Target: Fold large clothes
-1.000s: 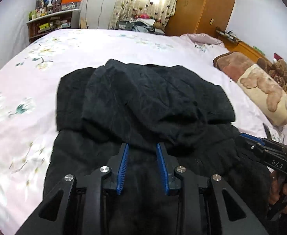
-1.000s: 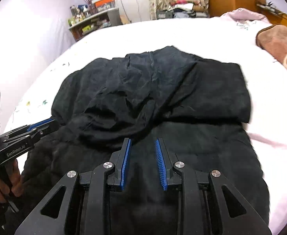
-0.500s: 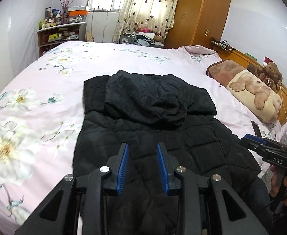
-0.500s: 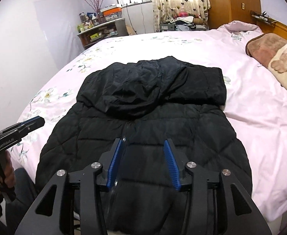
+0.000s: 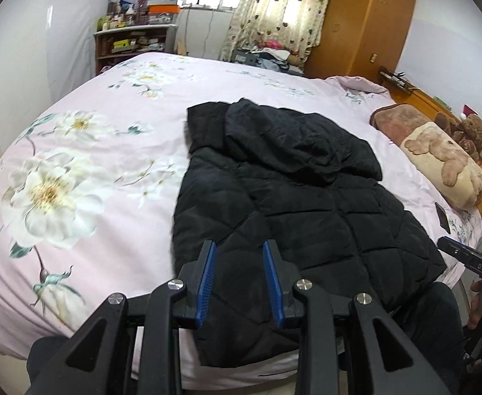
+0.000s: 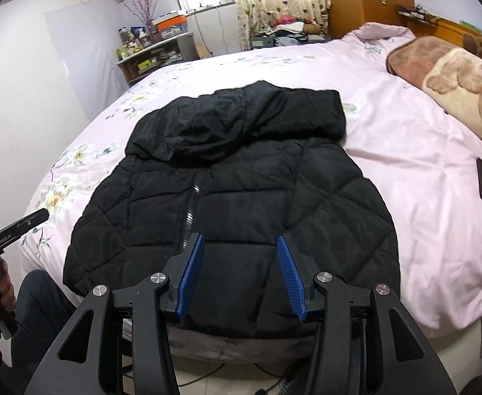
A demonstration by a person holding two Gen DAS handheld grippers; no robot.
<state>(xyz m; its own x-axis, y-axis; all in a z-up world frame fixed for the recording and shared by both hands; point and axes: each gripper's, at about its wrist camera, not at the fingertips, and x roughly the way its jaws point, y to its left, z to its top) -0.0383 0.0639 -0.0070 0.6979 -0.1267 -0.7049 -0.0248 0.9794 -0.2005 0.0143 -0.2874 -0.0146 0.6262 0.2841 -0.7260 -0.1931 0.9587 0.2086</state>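
Black quilted jacket [image 6: 234,197] lies flat on the pink floral bedspread [image 5: 76,181], hood [image 5: 293,138] flopped down over the chest, zip facing up, hem at the near bed edge. Our left gripper [image 5: 239,279] hangs over the hem with jaws slightly apart, nothing in them; our right gripper [image 6: 241,276] has just been opening and is empty too. We judge the jacket puffy, soft, a bit slick and bulky, not heavy. Best holds look like the hem corners or side seams, pinching through the padding.
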